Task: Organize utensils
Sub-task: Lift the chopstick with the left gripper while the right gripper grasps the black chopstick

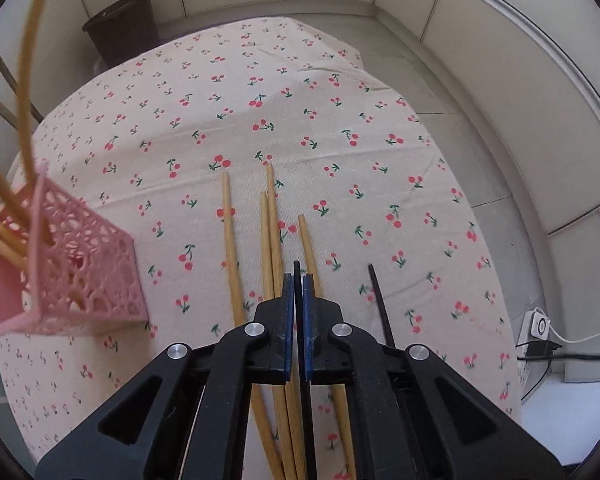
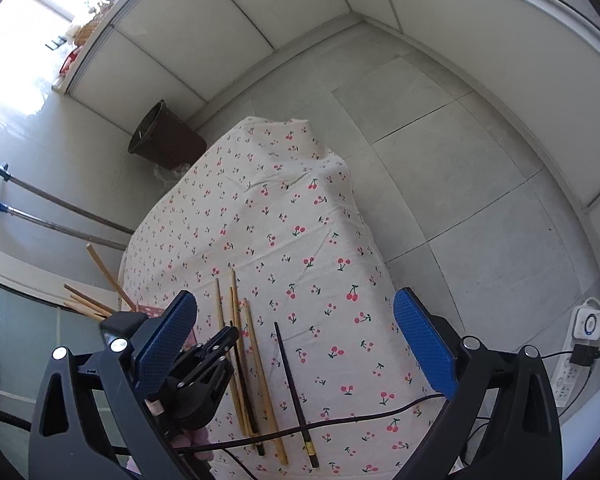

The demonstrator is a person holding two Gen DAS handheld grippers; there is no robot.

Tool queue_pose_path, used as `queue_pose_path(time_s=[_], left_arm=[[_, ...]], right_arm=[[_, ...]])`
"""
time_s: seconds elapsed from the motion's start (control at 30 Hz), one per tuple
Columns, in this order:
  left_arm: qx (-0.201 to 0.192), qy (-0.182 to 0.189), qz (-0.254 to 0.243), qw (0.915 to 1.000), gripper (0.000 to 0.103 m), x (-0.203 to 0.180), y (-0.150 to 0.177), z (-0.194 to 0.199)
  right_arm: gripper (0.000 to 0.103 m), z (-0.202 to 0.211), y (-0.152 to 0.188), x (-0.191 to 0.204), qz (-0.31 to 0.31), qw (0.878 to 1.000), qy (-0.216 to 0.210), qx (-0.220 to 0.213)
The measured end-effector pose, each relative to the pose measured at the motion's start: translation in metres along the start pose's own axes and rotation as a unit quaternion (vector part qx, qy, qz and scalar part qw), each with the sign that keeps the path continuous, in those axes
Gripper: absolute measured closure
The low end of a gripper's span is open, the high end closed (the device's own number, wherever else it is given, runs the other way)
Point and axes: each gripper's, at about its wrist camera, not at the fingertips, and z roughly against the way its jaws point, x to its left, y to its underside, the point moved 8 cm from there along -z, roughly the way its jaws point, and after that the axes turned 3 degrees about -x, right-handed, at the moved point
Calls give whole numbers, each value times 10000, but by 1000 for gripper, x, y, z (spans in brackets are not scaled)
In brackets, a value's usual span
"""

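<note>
The cherry-print tablecloth (image 2: 300, 220) covers the table, with a dark bin (image 2: 166, 140) on the floor beyond its far end and a power strip (image 2: 580, 356) off to my right. A pink lattice holder (image 1: 80, 268) stands at the cloth's left, wooden chopsticks (image 1: 4, 196) leaning out of it. A black cable (image 2: 340, 420) crosses the near ends of the loose wooden chopsticks (image 1: 230, 240). My right gripper (image 2: 296, 336) gapes wide, empty (above the cloth). My left gripper (image 1: 297, 280) is clenched on a black chopstick (image 1: 297, 266), which runs lengthwise away from me. Another black chopstick (image 1: 380, 304) lies just right.
</note>
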Motion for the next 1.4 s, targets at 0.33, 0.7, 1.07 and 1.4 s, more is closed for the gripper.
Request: queue_pose_path(time_s=[0.33,0.7,1.07,1.4], left_arm=[[-1005,257,228,9943,100,37,37,117],[-1630,453,336,9850,100,58,41,176],[-1740,390,578,9823,100,77,41,188],[-1961,438,693,9772,100,84,36,202]], right_arm=[[15,-73,60,39,1257,9870,668,750],[60,-136,96,35,1787,9676,1251,1271],[99,-141,97,45,2186,9595,1613,748],[99,-76,85,82,2301,9679,1010,-92]])
